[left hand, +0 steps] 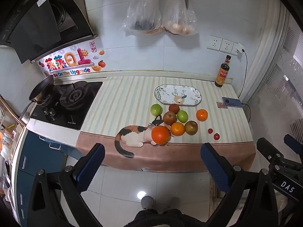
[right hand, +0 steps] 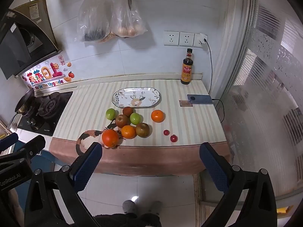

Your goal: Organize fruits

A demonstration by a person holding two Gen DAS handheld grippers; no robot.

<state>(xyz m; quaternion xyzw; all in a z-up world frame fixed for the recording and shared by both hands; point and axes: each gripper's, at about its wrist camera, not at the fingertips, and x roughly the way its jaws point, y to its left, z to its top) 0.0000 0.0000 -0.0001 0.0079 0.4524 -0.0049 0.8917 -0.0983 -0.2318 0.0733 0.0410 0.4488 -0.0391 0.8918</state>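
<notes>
Hovering both grippers back off the counter edge, jaws spread wide, gripping nothing: left gripper (left hand: 153, 162) and right gripper (right hand: 150, 160) each framing the fruit pile from above the floor.

Sitting nearest the counter edge: large orange (left hand: 160, 134), resting on the cat print of the striped mat (left hand: 123, 94). Clustering just behind it, touching or nearly so: 2nd orange (left hand: 177, 128), 3 brownish apples (left hand: 191, 127) (left hand: 169, 117) (left hand: 173, 108), 2 green apples (left hand: 156, 109) (left hand: 182, 116). Lying apart to the right: 3rd orange (left hand: 201, 115), plus 2 small red fruits (left hand: 210, 130) (left hand: 216, 136) near the edge.

Waiting bare behind the pile: oval plate (left hand: 161, 94), nothing on it yet. Standing well clear at the back right: sauce bottle (left hand: 223, 71), phone (left hand: 232, 102) on charge.

Judging step: pre-grasp, 0 fruits sorted; likely destination being the plate.

Next move calling for: advancing 1 gripper over the edge, probably taking the large orange or the lone 3rd orange first, both being free of neighbours on the approach side. Closing gently on round skin; risking rolling the packed cluster if nudged. Leaving the small red fruits needing a near-closed, precise pinch.
</notes>
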